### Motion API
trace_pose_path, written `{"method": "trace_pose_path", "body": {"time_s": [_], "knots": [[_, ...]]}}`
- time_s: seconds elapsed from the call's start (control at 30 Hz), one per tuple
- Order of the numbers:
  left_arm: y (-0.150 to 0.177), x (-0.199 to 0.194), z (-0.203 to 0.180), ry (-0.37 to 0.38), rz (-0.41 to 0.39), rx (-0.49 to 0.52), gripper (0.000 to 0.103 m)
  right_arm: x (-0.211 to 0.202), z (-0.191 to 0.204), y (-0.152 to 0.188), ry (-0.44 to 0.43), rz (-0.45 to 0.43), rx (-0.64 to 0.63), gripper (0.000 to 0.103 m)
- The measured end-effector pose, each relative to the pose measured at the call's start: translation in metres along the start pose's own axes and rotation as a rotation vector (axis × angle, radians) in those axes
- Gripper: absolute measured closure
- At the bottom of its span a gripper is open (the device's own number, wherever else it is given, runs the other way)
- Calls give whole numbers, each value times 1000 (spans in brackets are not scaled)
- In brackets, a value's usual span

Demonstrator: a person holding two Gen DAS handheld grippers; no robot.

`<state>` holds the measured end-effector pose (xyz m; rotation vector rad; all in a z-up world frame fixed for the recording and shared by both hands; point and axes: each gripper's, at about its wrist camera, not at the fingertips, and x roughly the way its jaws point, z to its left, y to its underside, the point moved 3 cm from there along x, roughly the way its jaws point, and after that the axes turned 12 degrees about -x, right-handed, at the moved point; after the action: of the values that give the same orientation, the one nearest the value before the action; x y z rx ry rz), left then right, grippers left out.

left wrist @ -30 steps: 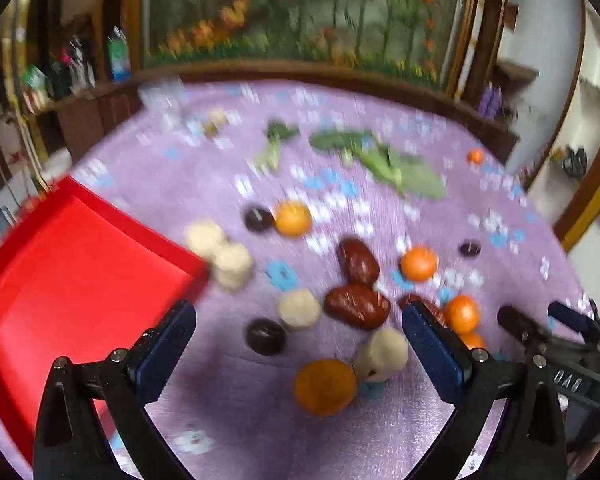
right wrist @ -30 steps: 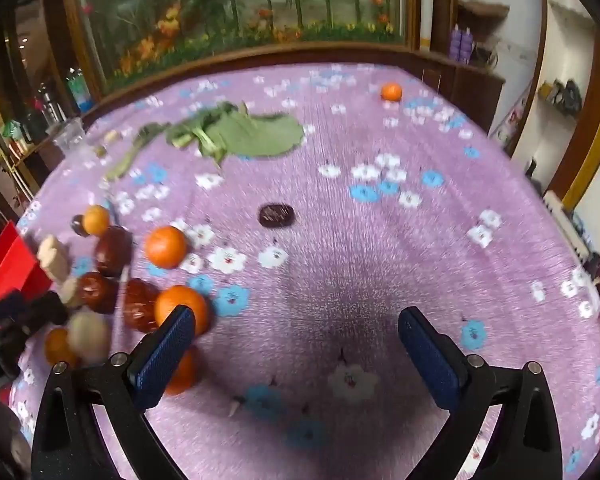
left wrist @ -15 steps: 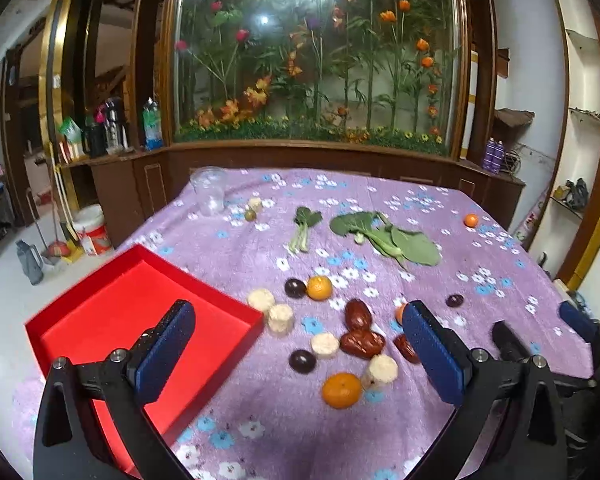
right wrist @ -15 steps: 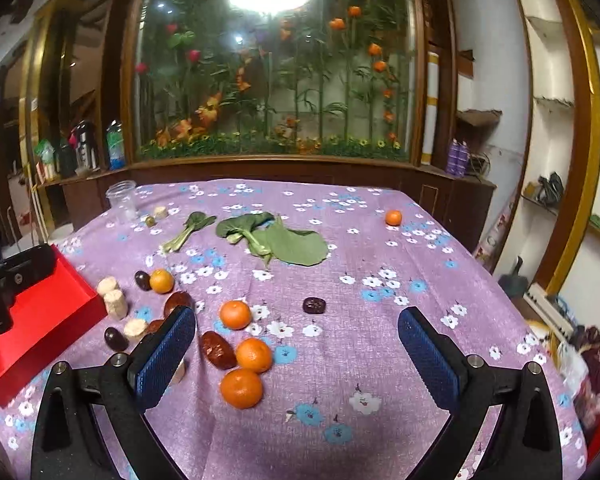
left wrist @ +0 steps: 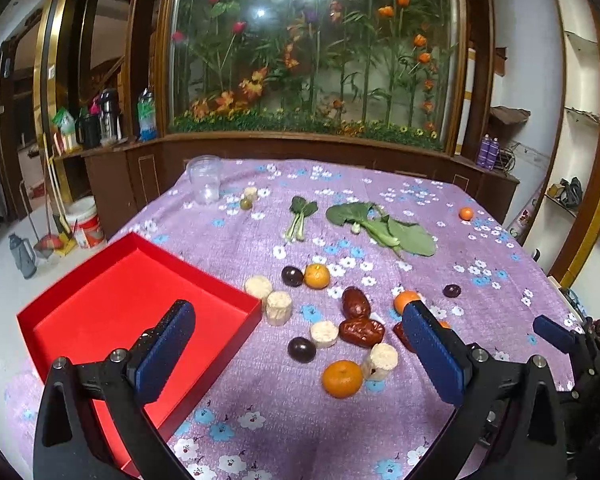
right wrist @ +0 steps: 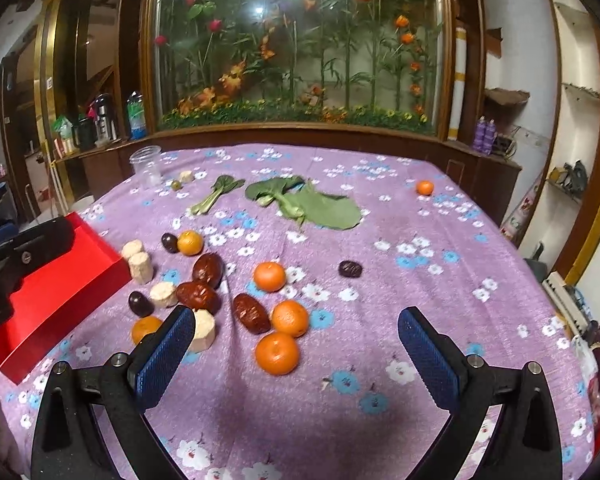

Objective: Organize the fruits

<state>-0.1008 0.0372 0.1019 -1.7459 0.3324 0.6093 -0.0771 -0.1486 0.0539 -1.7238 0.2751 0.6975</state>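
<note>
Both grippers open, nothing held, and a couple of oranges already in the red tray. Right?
Not quite: the red tray holds nothing, as the left wrist view shows. The oranges lie on the tablecloth. Left gripper and right gripper are open, holding nothing.

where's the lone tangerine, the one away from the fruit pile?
The lone tangerine sits far right on the purple tablecloth in both views, beyond the leafy greens and apart from everything.

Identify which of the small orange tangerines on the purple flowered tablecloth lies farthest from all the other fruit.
The small orange tangerine alone at the far right, beyond the green leafy vegetables; every other tangerine sits in the near cluster.
</note>
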Motion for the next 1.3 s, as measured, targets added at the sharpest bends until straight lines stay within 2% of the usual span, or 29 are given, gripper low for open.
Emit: {"method": "trace_pose_path", "body": {"time_s": [0.13, 0.27, 0.43, 0.53, 0.57, 0.63, 0.7, 0.77, 0.83, 1.03, 1.3], "knots": [[4, 16, 6, -31, 62, -5, 0, 8, 3, 4, -27, 32, -8, 0], [5, 29, 22, -17, 114, -35, 0, 19, 3, 9, -67, 84, -15, 0], [-2, 44, 73, 23, 176, -198, 0, 28, 3, 16, -107, 133, -23, 3], [0, 50, 89, 49, 207, -248, 0, 36, 4, 18, -127, 156, -24, 5], [2, 50, 88, 57, 213, -246, 1, 39, 4, 18, -135, 164, -24, 6], [9, 52, 80, 91, 235, -213, 14, 46, 5, 19, -146, 188, -27, 14], [17, 56, 66, 140, 274, -168, 35, 52, 5, 21, -153, 209, -26, 19], [26, 62, 48, 173, 315, -117, 43, 57, 3, 23, -156, 226, -18, 21], [33, 67, 37, 197, 340, -93, 43, 60, 0, 26, -177, 241, 4, 27], [57, 86, 5, 224, 435, 6, 43, 66, -1, 27, -201, 264, 21, 33], [66, 100, -5, 206, 455, 36, 44, 73, 0, 28, -228, 285, 34, 34]]}}
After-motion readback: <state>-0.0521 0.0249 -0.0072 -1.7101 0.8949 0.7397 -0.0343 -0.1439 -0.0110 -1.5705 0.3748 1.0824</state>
